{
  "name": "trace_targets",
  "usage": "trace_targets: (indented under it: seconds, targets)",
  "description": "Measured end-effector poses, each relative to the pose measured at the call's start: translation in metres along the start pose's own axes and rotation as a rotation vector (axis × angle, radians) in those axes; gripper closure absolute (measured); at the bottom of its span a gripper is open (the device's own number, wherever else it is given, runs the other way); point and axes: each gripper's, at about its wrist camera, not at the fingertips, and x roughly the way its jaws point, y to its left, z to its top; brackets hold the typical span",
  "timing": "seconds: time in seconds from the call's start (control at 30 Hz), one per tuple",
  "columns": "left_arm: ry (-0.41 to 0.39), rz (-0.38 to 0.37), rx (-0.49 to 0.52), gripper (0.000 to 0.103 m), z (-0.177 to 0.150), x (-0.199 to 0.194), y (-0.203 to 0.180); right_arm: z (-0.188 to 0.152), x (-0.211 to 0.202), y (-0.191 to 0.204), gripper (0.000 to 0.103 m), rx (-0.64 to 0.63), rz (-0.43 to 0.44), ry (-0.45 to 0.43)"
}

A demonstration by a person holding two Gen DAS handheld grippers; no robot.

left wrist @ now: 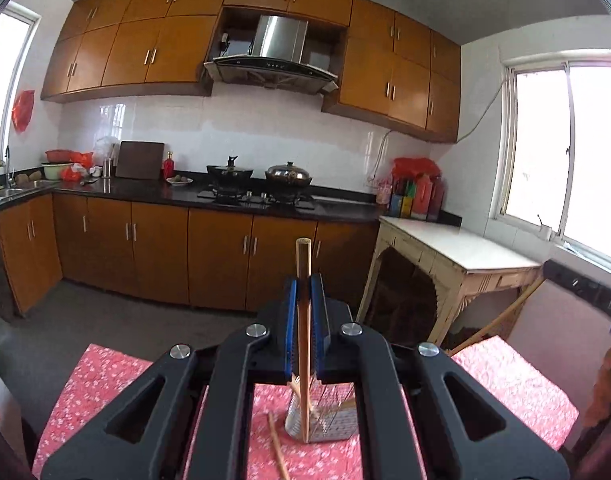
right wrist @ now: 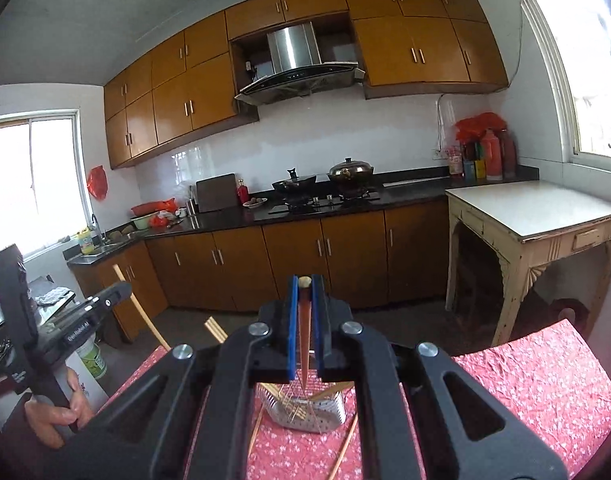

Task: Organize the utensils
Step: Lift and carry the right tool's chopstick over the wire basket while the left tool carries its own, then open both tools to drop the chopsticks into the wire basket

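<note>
Pointing nearly level, both grippers [left wrist: 304, 286] [right wrist: 304, 286] clamp chopsticks [left wrist: 303, 320] [right wrist: 305, 332].

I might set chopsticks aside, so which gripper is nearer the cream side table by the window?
Right. The cream side table stands ahead and to the right of the right gripper; the left gripper is on that gripper's other side, farther from the table.

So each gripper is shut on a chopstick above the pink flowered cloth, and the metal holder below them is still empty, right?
Not quite: the metal holder is not empty; the right wrist view shows several chopsticks already in it. The rest stands: the left gripper is shut on a chopstick, the right gripper on another, above the pink flowered cloth.
</note>
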Motion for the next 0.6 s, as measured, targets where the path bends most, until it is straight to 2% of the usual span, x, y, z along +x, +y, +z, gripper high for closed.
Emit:
trace_targets:
  seconds: [0.1,0.23,0.47,0.6]
  targets:
    - [-0.027,0.013,-0.016,0.096,0.010,0.019,-0.008,0.002,0.027,0.003,0.095,-0.010,-0.017,0.018]
    - [-0.025,0.035,-0.040,0.096,0.012,0.051,-0.011,-0.001,0.064,-0.004,0.095,0.009,-0.009,0.063]
    - [0.047,0.064,-0.071,0.096,-0.013,0.101,-0.005,-0.018,0.109,-0.014,0.095,0.015,0.006,0.143]
    - [0.090,0.068,-0.073,0.096,-0.026,0.114,-0.002,-0.028,0.124,-0.022,0.095,0.031,0.014,0.182]
